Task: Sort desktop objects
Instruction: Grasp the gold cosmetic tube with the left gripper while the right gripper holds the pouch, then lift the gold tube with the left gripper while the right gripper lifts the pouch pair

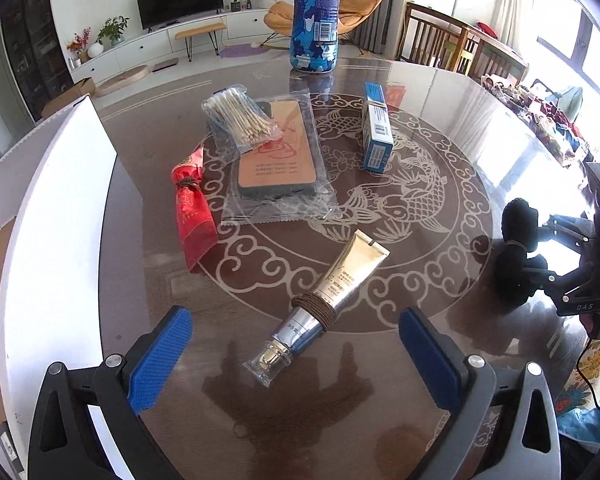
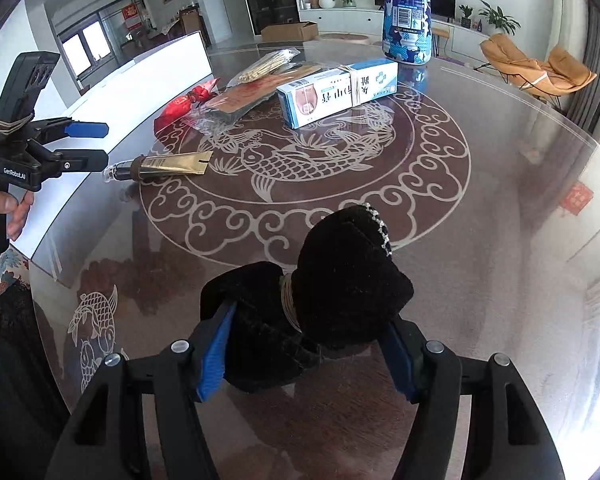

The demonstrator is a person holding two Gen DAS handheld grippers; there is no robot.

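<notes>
My left gripper point(image 1: 296, 320) hangs open above a gold and silver tube point(image 1: 332, 292) with brown bands wound around it; nothing is between the blue pads point(image 1: 160, 360). In the right wrist view the left gripper point(image 2: 106, 145) hovers by the cap end of the tube point(image 2: 168, 164). My right gripper point(image 2: 310, 316) is shut on a black velvet bow point(image 2: 340, 280), low over the glass table top point(image 2: 480, 240). The left wrist view shows the bow point(image 1: 518, 240) in the right gripper point(image 1: 548, 252) at the right edge.
A red packet point(image 1: 192, 212), a bagged phone case point(image 1: 280, 156) under a cotton swab pack point(image 1: 240, 120), a blue and white box point(image 1: 376, 132) and a tall blue camouflage bottle point(image 1: 316, 16) sit further back. A white bin wall point(image 1: 60, 200) rises along the table's left edge.
</notes>
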